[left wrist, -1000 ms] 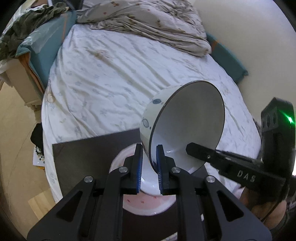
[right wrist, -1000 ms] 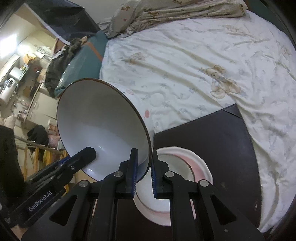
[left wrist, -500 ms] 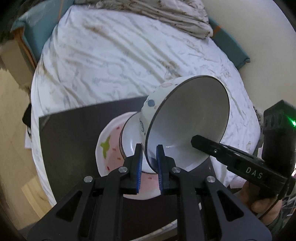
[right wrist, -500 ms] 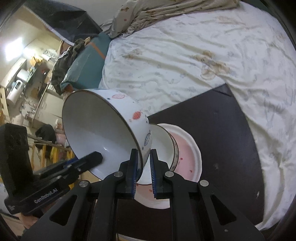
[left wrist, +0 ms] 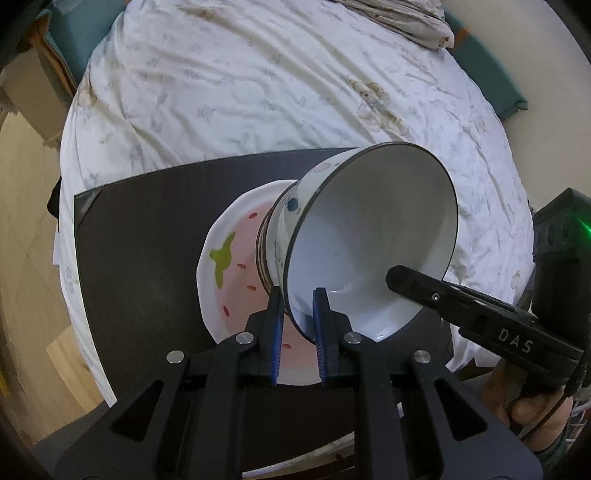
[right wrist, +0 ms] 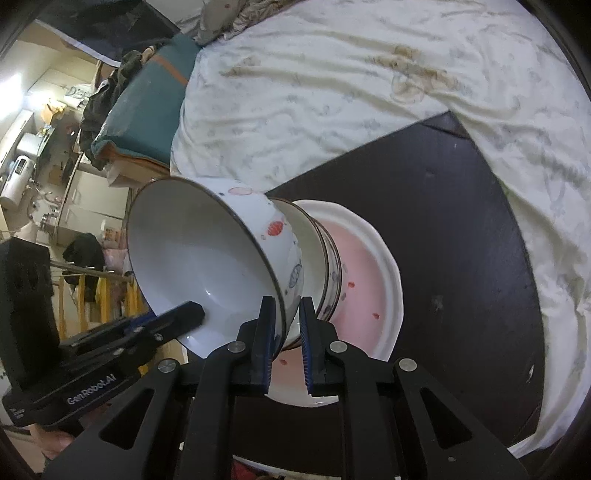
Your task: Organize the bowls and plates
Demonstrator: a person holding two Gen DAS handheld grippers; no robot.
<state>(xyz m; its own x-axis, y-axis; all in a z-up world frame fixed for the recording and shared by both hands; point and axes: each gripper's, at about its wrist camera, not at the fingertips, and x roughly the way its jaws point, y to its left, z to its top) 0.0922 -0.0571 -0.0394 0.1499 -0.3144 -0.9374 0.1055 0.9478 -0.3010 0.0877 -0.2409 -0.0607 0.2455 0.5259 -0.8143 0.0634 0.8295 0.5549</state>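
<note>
A white bowl with coloured spots and a dark rim (left wrist: 373, 236) is held by both grippers on opposite sides of its rim. My left gripper (left wrist: 298, 306) is shut on the near rim. My right gripper (right wrist: 283, 314) is shut on the rim too; the bowl (right wrist: 207, 258) shows there tilted. The bowl's base sits in a second bowl (right wrist: 325, 258) that rests on a pink and white plate (left wrist: 232, 273), also in the right wrist view (right wrist: 369, 266). The plate lies on a dark board (left wrist: 140, 258).
The dark board (right wrist: 461, 221) lies on a bed with a white patterned sheet (left wrist: 258, 92). A crumpled blanket (left wrist: 402, 18) and teal pillows (right wrist: 147, 110) lie at the far end. A wooden floor (left wrist: 26, 221) is to the left.
Both grippers have lowered the bowl toward the plate. Its base now rests in the second bowl, and more of the plate and board shows.
</note>
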